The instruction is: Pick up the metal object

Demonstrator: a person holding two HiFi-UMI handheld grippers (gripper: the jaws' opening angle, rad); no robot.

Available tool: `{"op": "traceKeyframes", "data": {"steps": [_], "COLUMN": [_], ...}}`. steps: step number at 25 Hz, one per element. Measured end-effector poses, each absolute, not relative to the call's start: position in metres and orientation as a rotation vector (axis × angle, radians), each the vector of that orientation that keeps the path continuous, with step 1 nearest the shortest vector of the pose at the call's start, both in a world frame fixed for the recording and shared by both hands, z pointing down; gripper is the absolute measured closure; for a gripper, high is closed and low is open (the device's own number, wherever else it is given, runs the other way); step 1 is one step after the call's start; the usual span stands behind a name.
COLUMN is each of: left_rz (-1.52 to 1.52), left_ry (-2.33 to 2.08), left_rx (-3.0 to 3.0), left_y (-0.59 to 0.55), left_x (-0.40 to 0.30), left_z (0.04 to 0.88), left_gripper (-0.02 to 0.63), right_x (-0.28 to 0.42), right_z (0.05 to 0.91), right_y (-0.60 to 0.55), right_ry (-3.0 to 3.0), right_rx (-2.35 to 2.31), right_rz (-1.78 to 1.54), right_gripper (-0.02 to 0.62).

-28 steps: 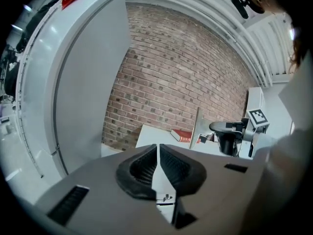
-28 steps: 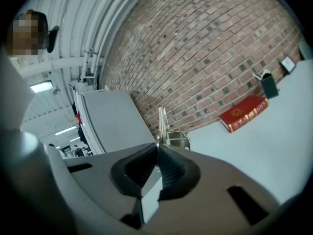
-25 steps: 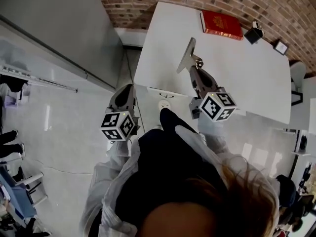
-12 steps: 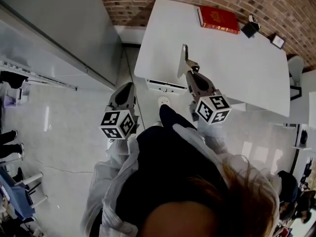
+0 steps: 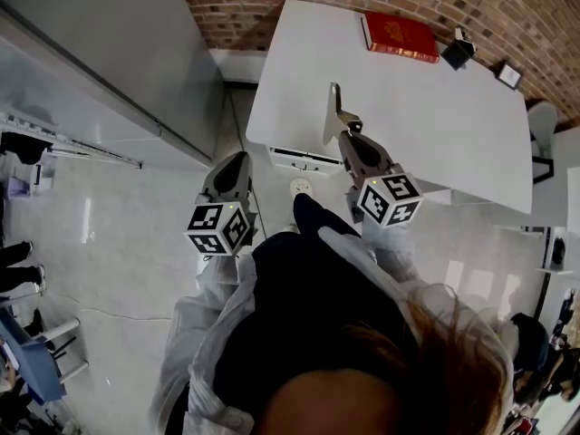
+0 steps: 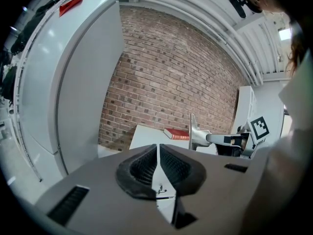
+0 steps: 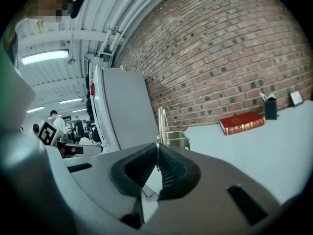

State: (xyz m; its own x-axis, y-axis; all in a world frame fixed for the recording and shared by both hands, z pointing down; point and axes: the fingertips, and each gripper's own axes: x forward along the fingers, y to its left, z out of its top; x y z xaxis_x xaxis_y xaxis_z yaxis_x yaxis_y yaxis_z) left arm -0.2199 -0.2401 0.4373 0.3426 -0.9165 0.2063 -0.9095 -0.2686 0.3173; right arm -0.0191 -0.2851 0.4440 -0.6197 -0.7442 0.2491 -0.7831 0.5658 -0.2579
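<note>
Nearest the person, the left gripper [image 5: 234, 158] hangs over the floor off the near left corner of the table [image 5: 453, 143]. Its jaws are pressed together with nothing between them.

Just beyond, the right gripper [image 5: 349, 136] reaches over the near edge of the tabletop. Its jaws are closed almost fully, pinching a thin edge of the metal object [image 5: 334, 113]. This is a flat plate standing upright with a small bracket at its foot, above the near left part of the tabletop. It appears to be carried clear of the surface, though contact at its lower end cannot be ruled out.

At the far edge lies a red book [image 5: 401, 36], well apart from the work.

Assessment: the pickup is in hand. The purchase is on a narrow edge, so the plate may pivot in the pads. Recommend firm, steady pressure, no rolling of the wrist, and a straight lift. The left gripper should be kept aside.
</note>
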Motion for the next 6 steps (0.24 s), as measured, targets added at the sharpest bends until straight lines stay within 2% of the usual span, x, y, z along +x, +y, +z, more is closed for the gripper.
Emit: {"op": "traceKeyframes", "data": {"steps": [6], "left_rz": [-0.023], "left_ry": [-1.595], "left_rx": [2.245], "left_y": [-0.2456], "left_x": [-0.2112], "left_z": [0.4392], "left_gripper": [0.574], "right_x": [-0.015], "right_z": [0.4458], "right_y": [-0.2917], "right_ry": [-2.675], "right_rx": [1.315], "right_rz": [0.532], "right_gripper": [0.58]}}
